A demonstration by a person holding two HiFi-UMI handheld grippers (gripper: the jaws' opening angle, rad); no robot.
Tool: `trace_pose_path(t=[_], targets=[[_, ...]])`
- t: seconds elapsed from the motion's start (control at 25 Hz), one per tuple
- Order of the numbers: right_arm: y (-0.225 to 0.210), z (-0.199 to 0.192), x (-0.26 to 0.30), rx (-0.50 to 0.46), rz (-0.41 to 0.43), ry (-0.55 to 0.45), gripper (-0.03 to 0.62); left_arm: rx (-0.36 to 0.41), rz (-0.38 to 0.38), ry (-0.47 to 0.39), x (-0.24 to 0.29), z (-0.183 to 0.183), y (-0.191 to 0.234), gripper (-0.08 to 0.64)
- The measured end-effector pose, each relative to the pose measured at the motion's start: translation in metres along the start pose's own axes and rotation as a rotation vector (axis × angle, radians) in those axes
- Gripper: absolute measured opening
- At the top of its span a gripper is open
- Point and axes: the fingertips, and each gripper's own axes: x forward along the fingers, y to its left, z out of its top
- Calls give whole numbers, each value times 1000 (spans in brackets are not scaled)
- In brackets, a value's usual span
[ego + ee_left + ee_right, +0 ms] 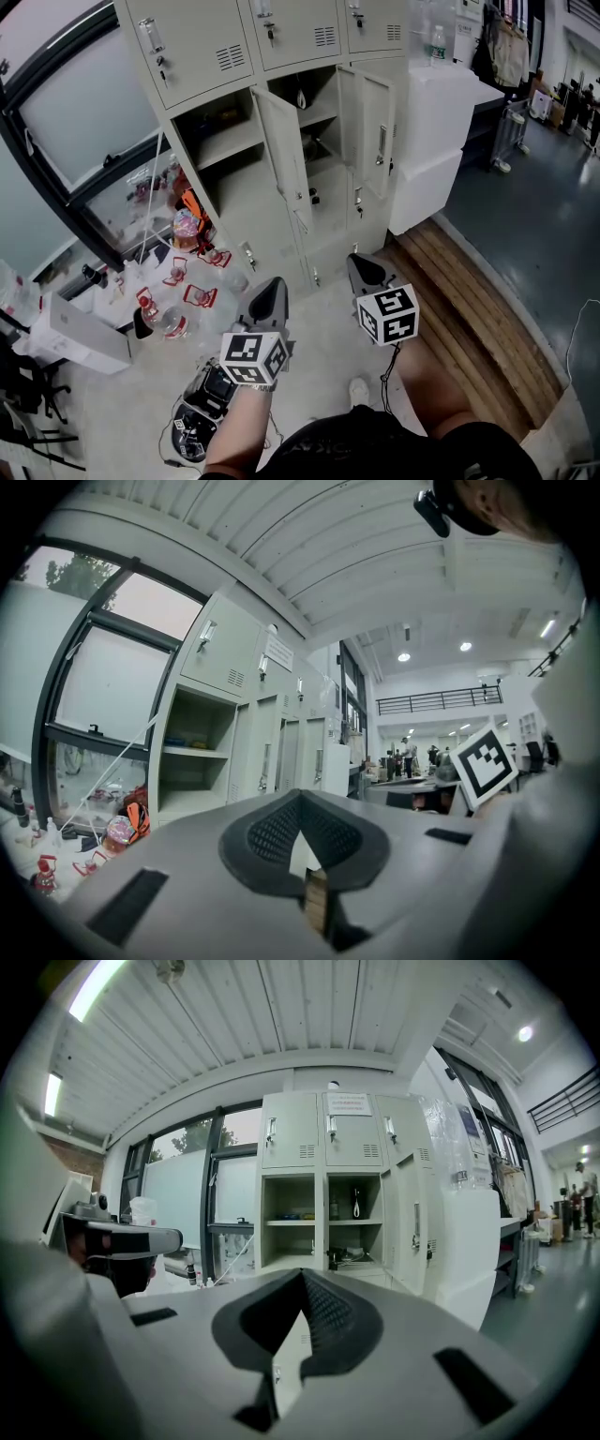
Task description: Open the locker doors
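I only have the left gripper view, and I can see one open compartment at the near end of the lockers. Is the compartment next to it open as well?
Observer: Yes. The right gripper view faces the lockers head-on, and the middle compartment stands open beside that one.
Operator: What about the doors underneath? The gripper body blocks them for me.
Observer: In the head view the lower doors are shut.
Operator: Is the right claw holding anything? I only see its marker cube.
Observer: No. The right claw is shut, with nothing between its jaws.
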Motion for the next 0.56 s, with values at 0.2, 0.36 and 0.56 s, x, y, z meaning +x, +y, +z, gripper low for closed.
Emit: trace_pose_path(t=[0.2, 0.36, 0.56], targets=[[1, 1, -2, -7, 5, -2, 0, 3, -3, -2, 0, 1, -2, -2], [3, 2, -2, -16, 11, -1, 0, 1, -5, -5, -1, 2, -3, -2], [4, 4, -3, -19, 14, -6, 0, 2, -7, -4, 0, 3, -4, -2]])
